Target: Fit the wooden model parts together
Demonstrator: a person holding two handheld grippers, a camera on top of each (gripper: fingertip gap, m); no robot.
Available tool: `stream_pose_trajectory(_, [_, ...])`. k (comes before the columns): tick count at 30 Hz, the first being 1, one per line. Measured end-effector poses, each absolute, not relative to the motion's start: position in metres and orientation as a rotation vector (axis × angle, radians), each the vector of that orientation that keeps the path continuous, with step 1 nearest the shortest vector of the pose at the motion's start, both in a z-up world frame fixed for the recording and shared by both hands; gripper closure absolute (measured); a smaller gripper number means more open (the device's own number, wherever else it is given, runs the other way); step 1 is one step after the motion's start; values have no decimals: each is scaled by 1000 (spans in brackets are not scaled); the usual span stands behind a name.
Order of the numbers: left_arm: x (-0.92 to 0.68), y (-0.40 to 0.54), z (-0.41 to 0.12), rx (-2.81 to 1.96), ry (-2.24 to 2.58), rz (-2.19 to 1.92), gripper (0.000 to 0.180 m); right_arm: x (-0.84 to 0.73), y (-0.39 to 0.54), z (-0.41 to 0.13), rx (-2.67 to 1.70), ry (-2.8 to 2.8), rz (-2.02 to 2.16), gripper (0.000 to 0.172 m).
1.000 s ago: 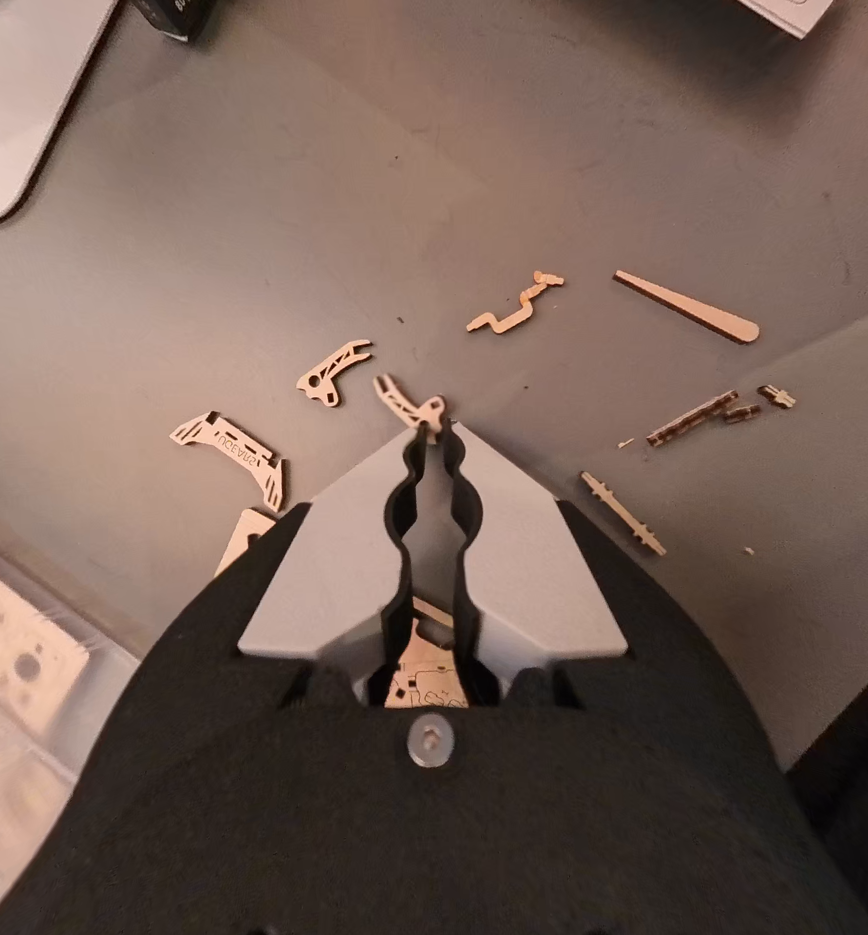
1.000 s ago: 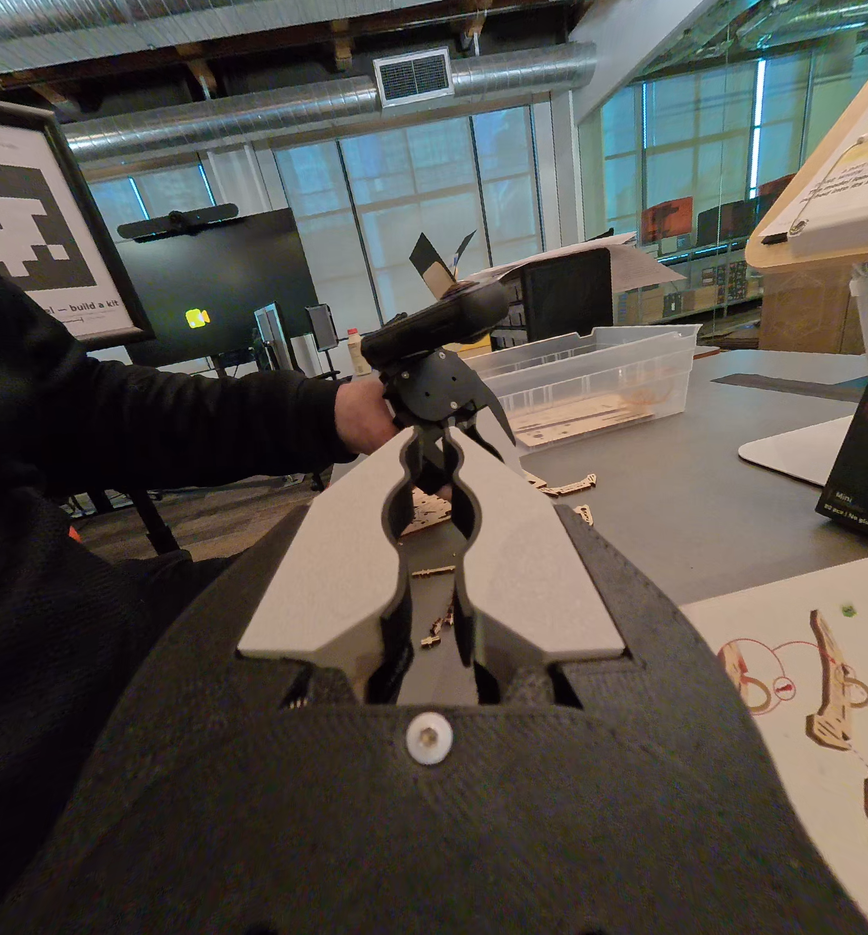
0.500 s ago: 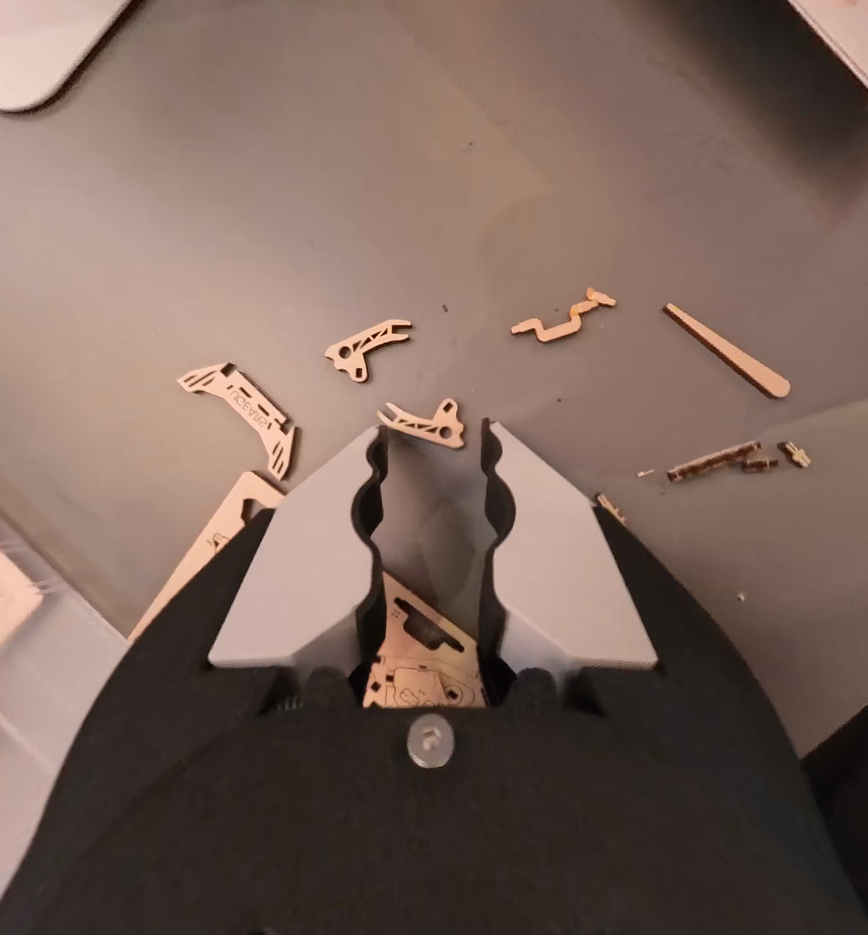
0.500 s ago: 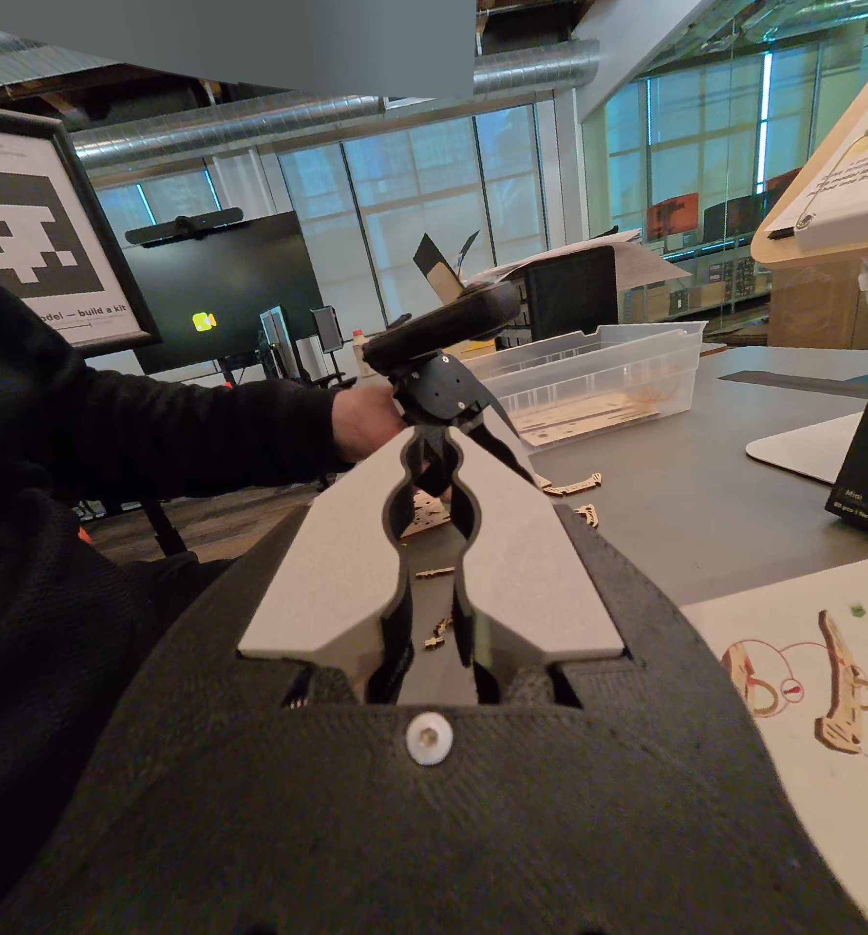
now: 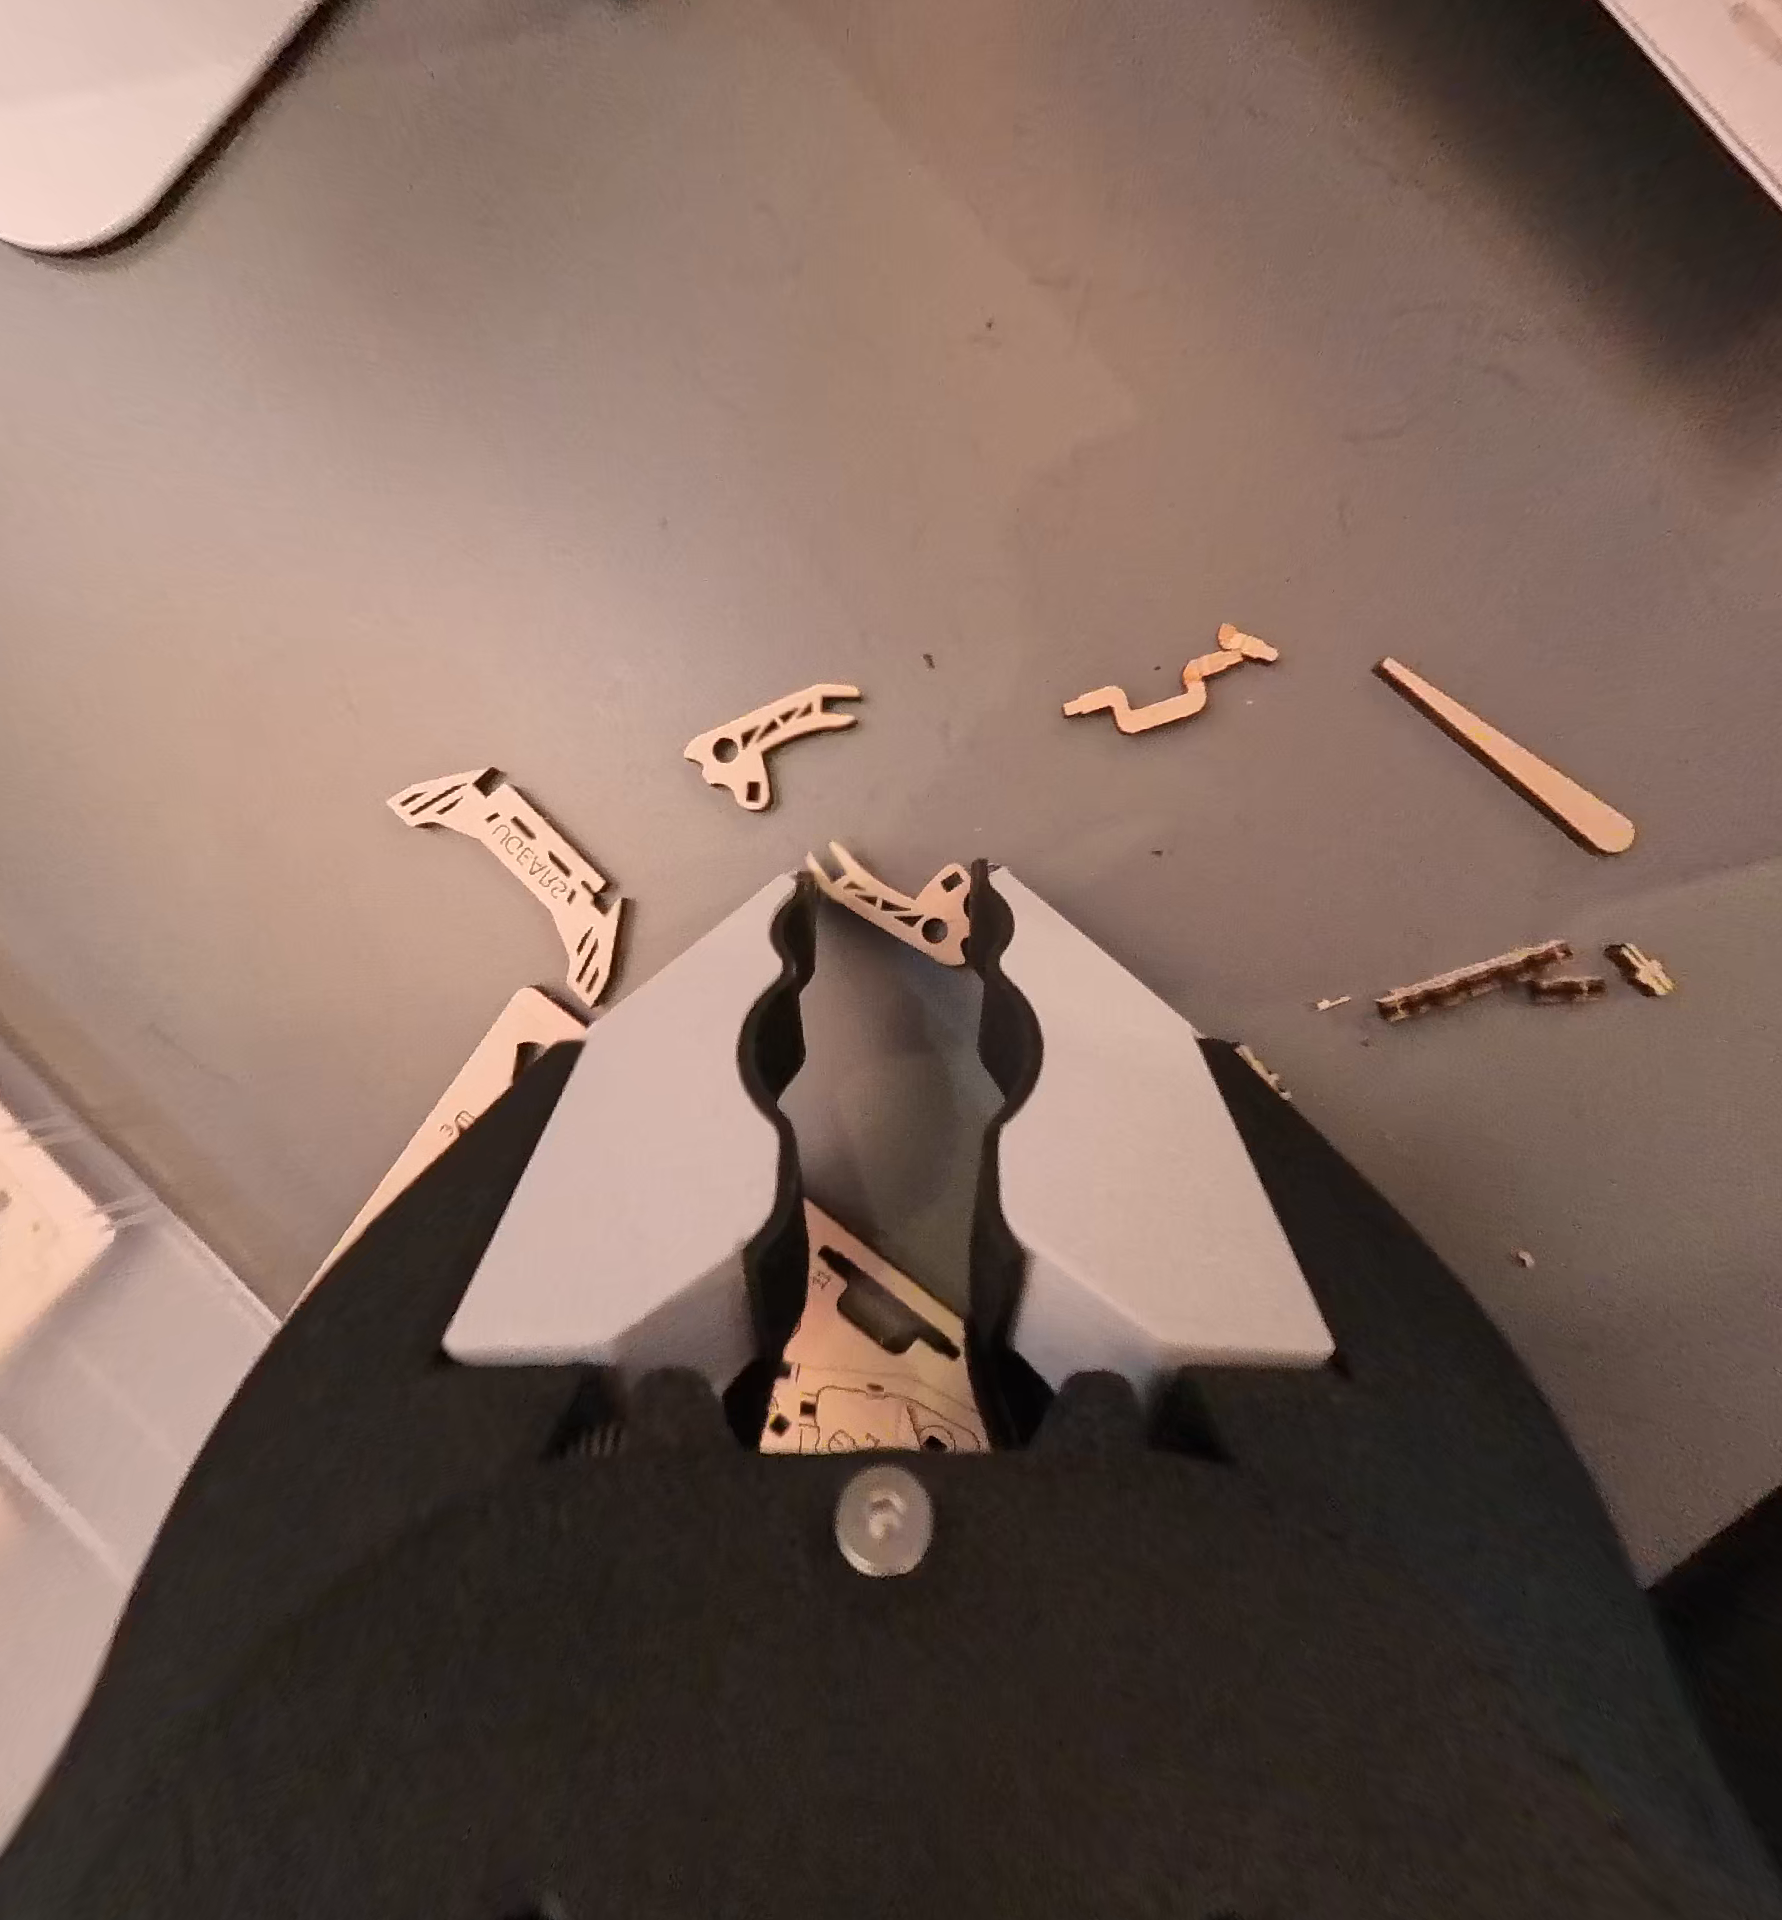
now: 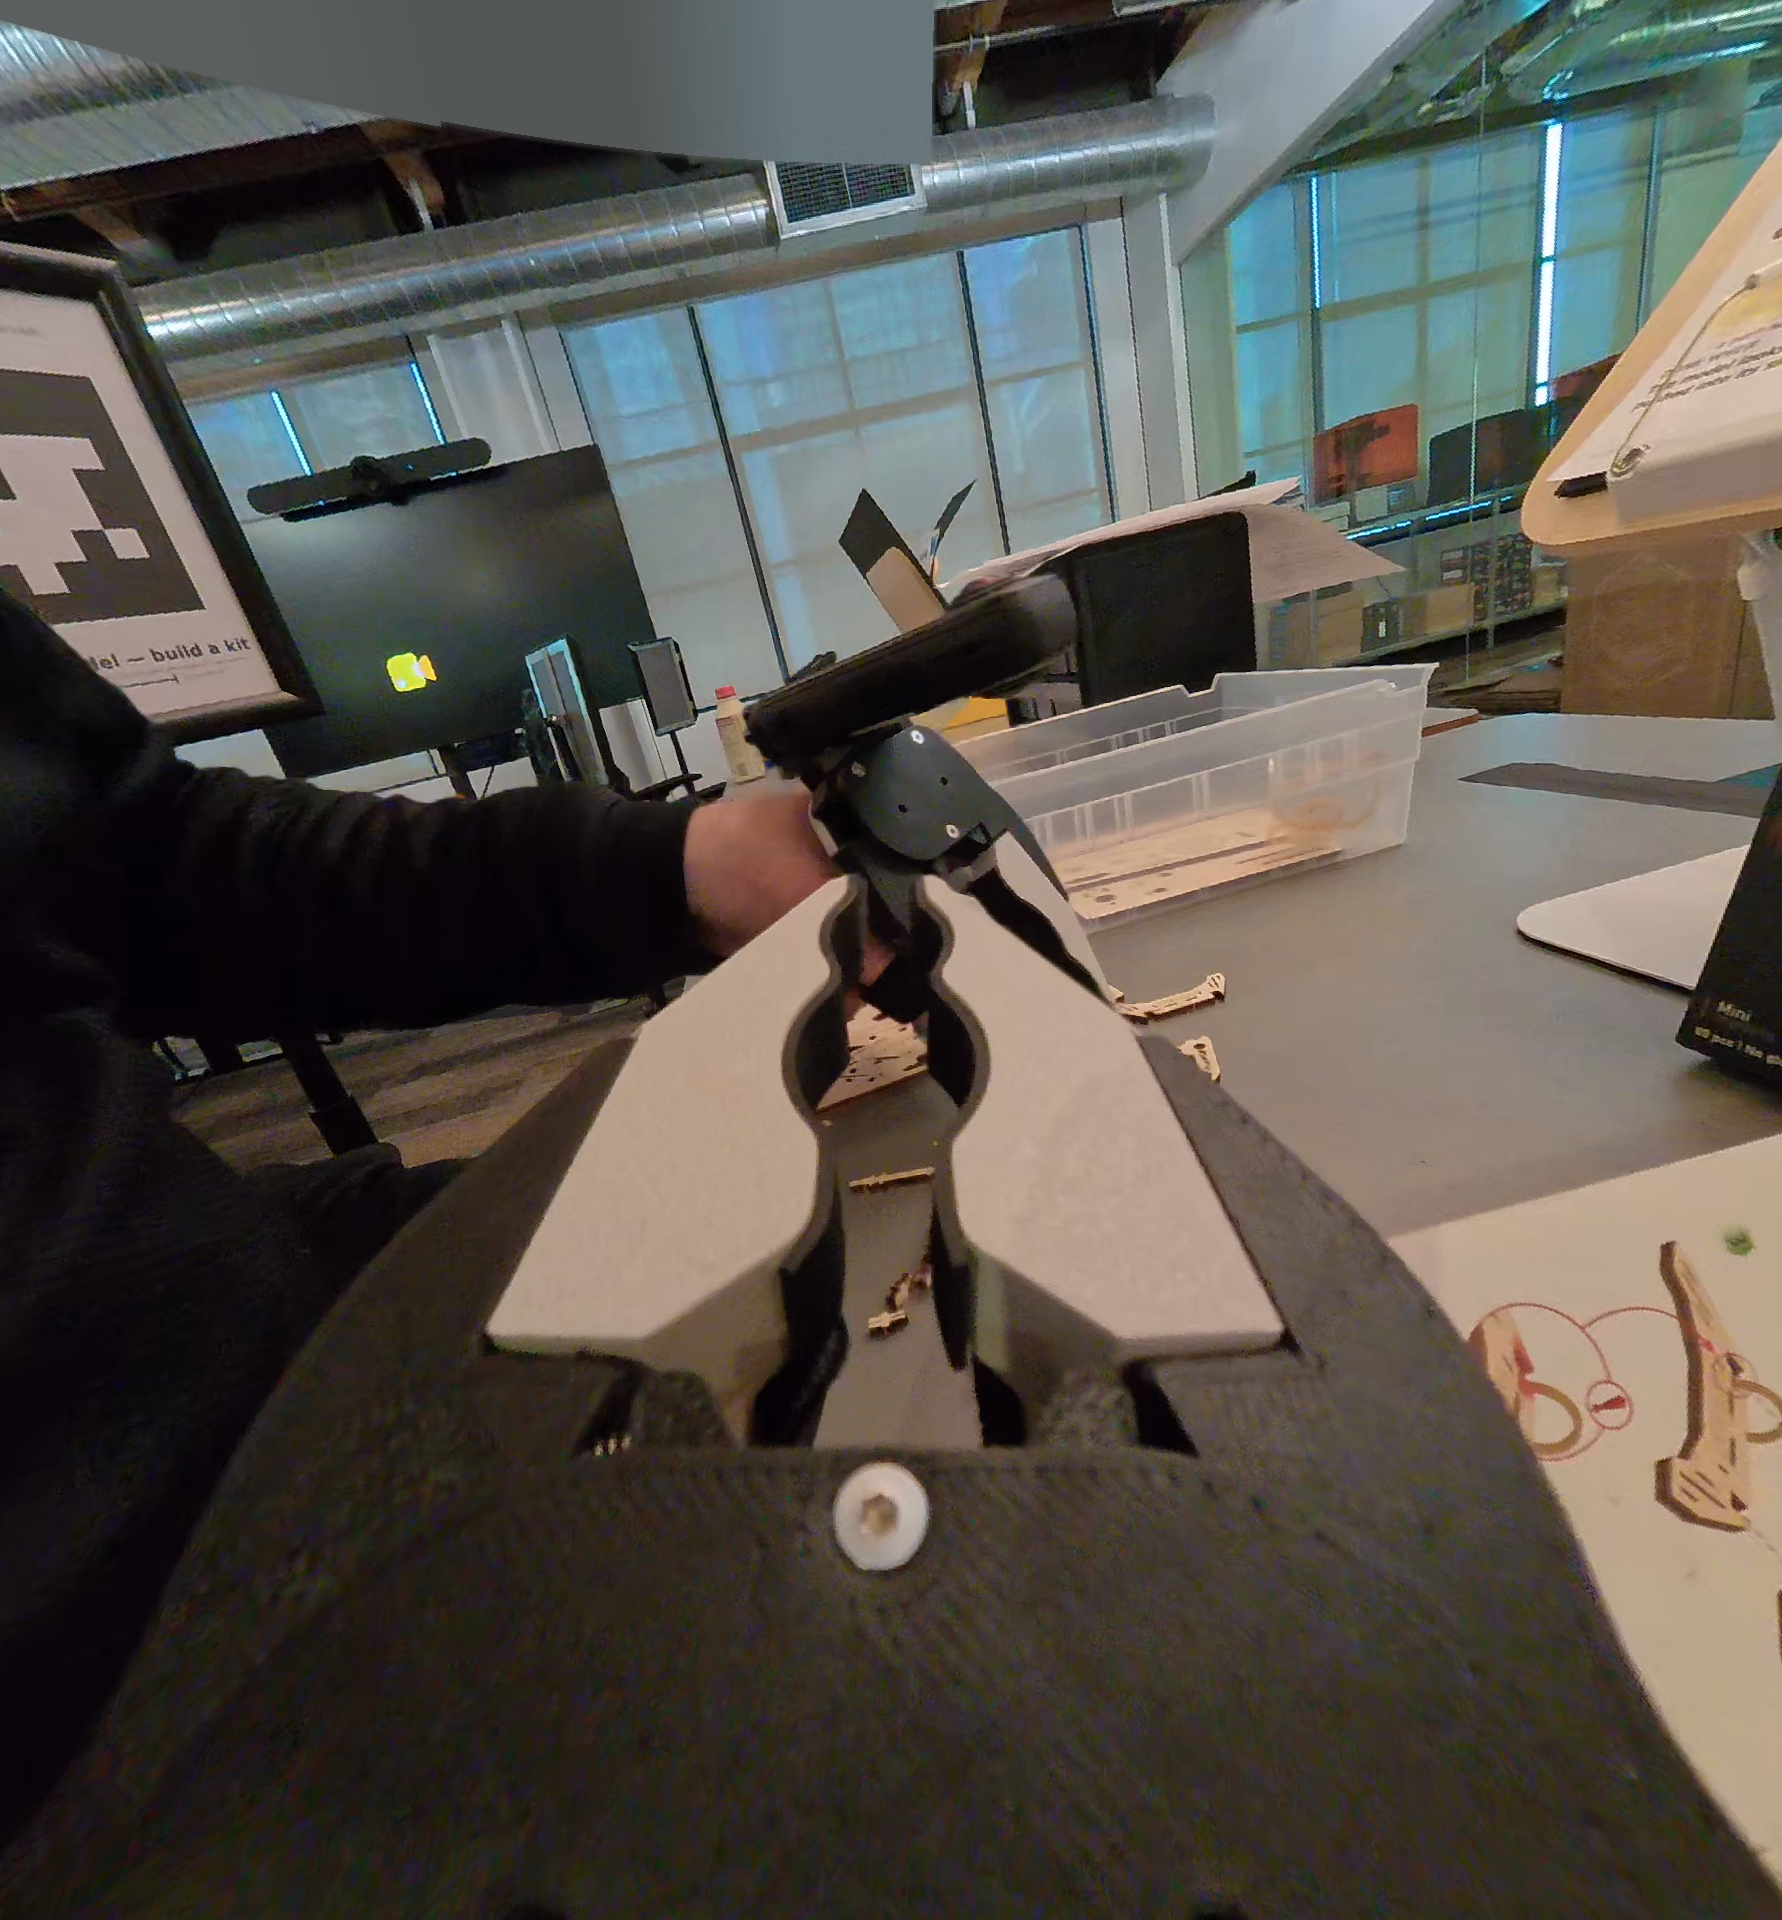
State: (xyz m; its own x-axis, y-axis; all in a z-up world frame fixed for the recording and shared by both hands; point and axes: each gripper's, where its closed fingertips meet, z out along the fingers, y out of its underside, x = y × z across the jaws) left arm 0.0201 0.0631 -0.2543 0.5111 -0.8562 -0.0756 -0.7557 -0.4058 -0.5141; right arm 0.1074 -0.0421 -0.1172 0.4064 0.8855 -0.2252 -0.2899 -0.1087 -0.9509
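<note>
the left gripper (image 5: 892, 883) is pointing down at the grey worktop (image 5: 866, 416) with its fingers standing part open around a small curved wooden truss piece (image 5: 902, 902). the piece is lying between the two fingertips, its wider end with the round hole right against the right-hand pad (image 5: 982, 914) and its forked end reaching to the left-hand fingertip; whether both pads are truly pressing on it is not something i can tell, so it is not clearly gripped.

just beyond the tips a matching curved piece (image 5: 762, 740) is lying flat, and to the left of that a wider arched wooden part (image 5: 523, 883) with slots. off to the right are resting a zigzag crank-shaped piece (image 5: 1167, 694), a long tapered wooden stick (image 5: 1500, 769) and a notched strip (image 5: 1469, 980) with tiny scraps beside it. a cut-out plywood sheet (image 5: 866, 1392) is showing under the gripper body.

the right gripper (image 6: 885, 904) is hanging above the worktop edge, its fingers nearly closed at the tips, nothing visible between them. past it a hand (image 6: 762, 873) in a black sleeve is gripping the left gripper's handle. farther back a clear plastic bin (image 6: 1230, 769) is holding more plywood, and an instruction sheet (image 6: 1645, 1403) is lying at the right.
</note>
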Motion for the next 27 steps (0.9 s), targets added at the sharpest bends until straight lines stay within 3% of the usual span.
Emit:
stream_pose_trajectory(16, [54,51,-174,-1907,1057,-706,153,108,-19,-117,-1453,-335,1101,146])
stream_pose_trajectory(27, [88,42,-105,-1707,367,-1548,153,87,16,-118,-1474,-624,223,140])
